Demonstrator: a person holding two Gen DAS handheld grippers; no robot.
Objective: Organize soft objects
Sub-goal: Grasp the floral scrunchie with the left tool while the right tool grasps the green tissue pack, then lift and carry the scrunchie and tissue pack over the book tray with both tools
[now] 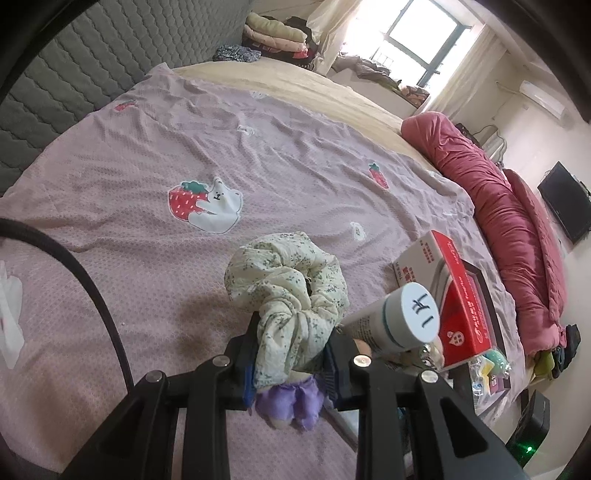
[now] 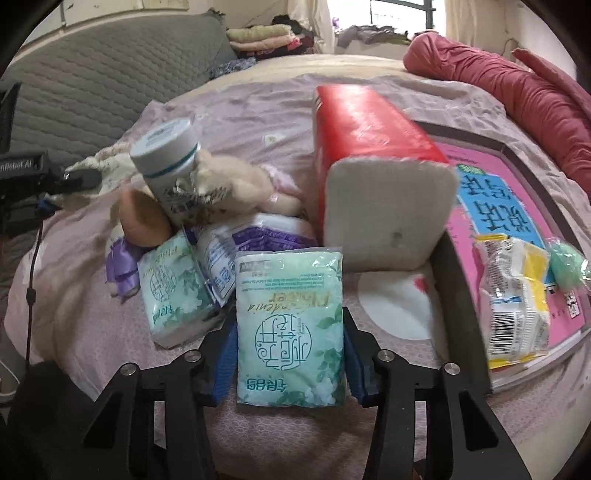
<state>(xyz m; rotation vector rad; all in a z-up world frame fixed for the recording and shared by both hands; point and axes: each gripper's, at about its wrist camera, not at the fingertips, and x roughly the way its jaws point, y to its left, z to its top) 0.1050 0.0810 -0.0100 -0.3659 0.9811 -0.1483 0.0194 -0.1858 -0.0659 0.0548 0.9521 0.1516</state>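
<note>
My left gripper (image 1: 291,354) is shut on a pale floral scrunchie (image 1: 291,284), held just above the pink bedspread (image 1: 147,184); a purple-skirted doll (image 1: 291,402) lies under the jaws. My right gripper (image 2: 290,343) is shut on a green tissue pack (image 2: 290,328), its fingers on both sides. Ahead of it lie a second green tissue pack (image 2: 173,291), a white and purple pack (image 2: 229,254), a white-capped tube (image 2: 170,162) and a beige plush toy (image 2: 236,184). A red tissue brick (image 2: 376,158) stands upright; it also shows in the left wrist view (image 1: 454,295).
A dark tray (image 2: 465,306) with a pink book (image 2: 517,206), a yellow snack packet (image 2: 513,291) and a green pom-pom (image 2: 567,266) sits right. A red rolled quilt (image 1: 498,206) lines the far side. A grey headboard (image 1: 92,66) and folded clothes (image 1: 273,33) stand behind.
</note>
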